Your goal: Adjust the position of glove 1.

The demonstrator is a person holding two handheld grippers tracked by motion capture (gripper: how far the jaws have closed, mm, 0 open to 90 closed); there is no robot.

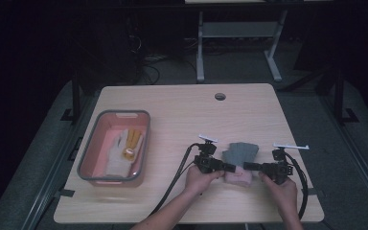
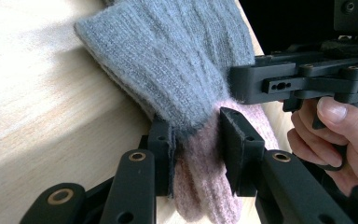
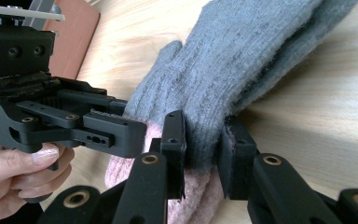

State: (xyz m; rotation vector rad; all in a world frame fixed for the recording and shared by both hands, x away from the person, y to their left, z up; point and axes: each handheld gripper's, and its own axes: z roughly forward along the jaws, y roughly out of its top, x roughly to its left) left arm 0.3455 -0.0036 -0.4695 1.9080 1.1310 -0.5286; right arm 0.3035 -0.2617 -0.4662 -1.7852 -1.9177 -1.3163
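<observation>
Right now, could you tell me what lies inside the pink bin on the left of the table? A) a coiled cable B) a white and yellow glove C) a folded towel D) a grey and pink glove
B: in the high view, the pink bin holds a white and yellow glove.

A grey knit glove (image 1: 239, 153) with pink cuff lies flat on the table.

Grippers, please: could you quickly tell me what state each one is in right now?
Left gripper: closed on the grey and pink glove.
Right gripper: closed on the same glove.
</observation>
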